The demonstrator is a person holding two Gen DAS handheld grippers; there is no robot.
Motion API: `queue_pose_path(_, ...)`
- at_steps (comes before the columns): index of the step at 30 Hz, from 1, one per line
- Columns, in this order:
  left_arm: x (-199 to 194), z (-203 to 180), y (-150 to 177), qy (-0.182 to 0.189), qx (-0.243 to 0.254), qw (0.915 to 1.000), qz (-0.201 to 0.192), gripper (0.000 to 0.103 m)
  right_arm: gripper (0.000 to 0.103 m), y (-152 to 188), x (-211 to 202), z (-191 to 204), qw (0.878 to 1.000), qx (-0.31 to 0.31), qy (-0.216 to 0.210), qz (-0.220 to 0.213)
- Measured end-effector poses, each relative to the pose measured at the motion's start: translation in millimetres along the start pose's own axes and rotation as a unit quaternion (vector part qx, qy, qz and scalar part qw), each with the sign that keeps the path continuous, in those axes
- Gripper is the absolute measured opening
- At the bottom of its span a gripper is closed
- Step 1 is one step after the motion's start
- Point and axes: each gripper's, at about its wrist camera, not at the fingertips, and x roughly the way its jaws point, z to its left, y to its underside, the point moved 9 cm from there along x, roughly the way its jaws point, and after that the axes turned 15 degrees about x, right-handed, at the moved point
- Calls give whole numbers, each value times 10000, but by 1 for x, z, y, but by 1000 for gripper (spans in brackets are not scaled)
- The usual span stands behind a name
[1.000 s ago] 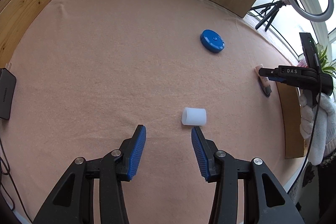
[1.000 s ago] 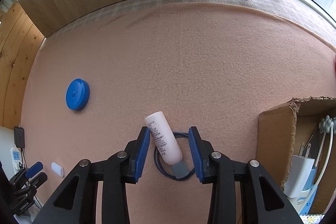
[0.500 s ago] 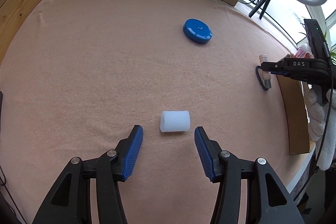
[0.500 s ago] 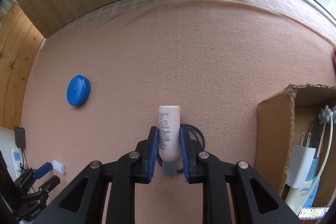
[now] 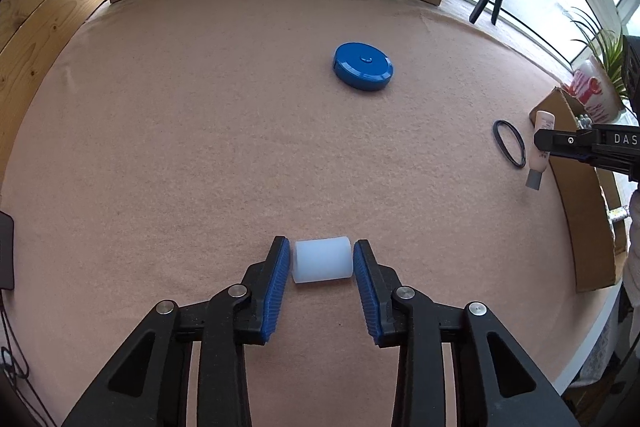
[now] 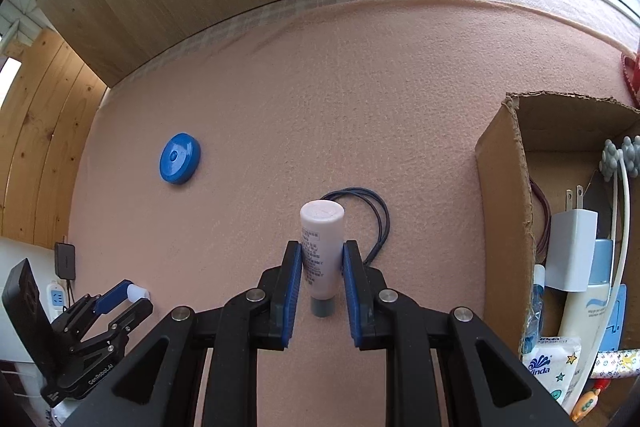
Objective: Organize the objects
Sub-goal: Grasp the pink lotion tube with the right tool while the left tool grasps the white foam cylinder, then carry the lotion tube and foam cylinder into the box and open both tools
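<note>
Only my right view looks inside the cardboard box (image 6: 505, 187), at a white charger (image 6: 570, 247). My right tongs (image 6: 322, 263) are clenched on the pink tube (image 6: 322, 239), lifted above the desk (image 6: 280, 107). My left tongs (image 5: 322, 261) are closing around the white cylinder (image 5: 322, 259) lying there, pads barely touching

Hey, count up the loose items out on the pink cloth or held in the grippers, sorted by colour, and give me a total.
Blue: 1, round case
White: 1, small cylinder
Pale pink: 1, tube
Dark: 1, cord loop
Total: 4
</note>
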Motion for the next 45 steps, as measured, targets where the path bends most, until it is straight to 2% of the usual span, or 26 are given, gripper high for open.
queue_pose_path(5, -2, 2, 1, 134, -131, 9998, -19, 28, 19, 8, -18, 1, 9998, 55, -171, -130)
queue_pose_path(11, -22, 1, -2, 253, -265, 9990, -237, 28, 19, 14, -40, -3, 9989, 131, -351, -290)
queue_pose_path(20, -46, -37, -37, 507, -114, 9966, -634, 28, 19, 22, -89, -34, 9966, 239, -422, -672)
queue_pose_path(26, -51, -89, -68, 800, 148, 9933, -817, 28, 19, 28, -121, -70, 9943, 438, -391, -886)
queue_pose_path(34, -50, -192, -107, 1280, 781, 9840, -959, 28, 19, 33, -158, -126, 9902, 620, -84, -1250)
queue_pose_path(40, -38, -265, -122, 1568, 1198, 9762, -905, 28, 19, 40, -163, -164, 9884, 830, 36, -1273)
queue_pose_path(45, -28, -309, -129, 1672, 1440, 9719, -821, 28, 19, 43, -161, -183, 9877, 922, 70, -1258)
